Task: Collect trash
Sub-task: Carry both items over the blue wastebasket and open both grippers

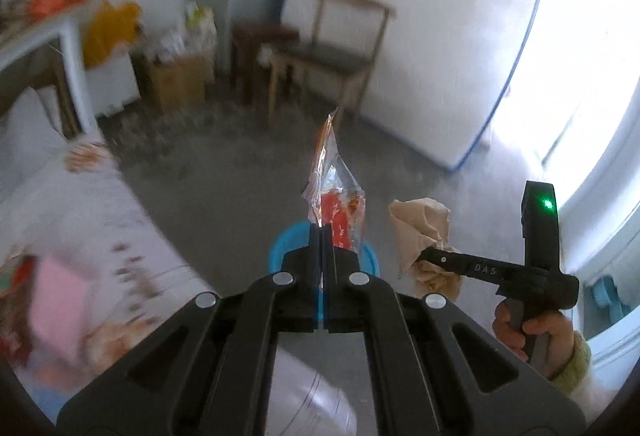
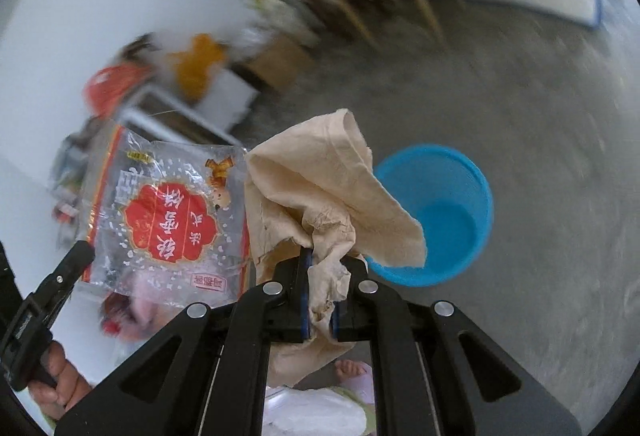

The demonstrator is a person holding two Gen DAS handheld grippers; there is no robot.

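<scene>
Grey concrete floor [image 2: 520, 116] spreads under you, and on it stands the blue bin [image 2: 436, 212], open side up and apparently empty, the place both pieces of trash belong. To your left sits the pale counter [image 1: 80, 204], with more litter on it, blurred.

Your left hand-held gripper [image 1: 322, 232] is clamped fully shut on the bottom edge of a clear plastic wrapper [image 1: 332, 192] with a red label, which stands up edge-on above the jaws. Your right hand-held gripper [image 2: 320, 292] is pinched narrow on a crumpled brown paper tissue [image 2: 320, 188], which bulges out above and below the pads.

In the left wrist view the bin peeks out right behind the left jaws, while in the right wrist view it lies just right of the tissue. Both pieces look light and floppy, so I would bring each one squarely above the bin's mouth and low, near the rim, before letting go. Release one at a time, since the wrapper could cling or drift sideways.
</scene>
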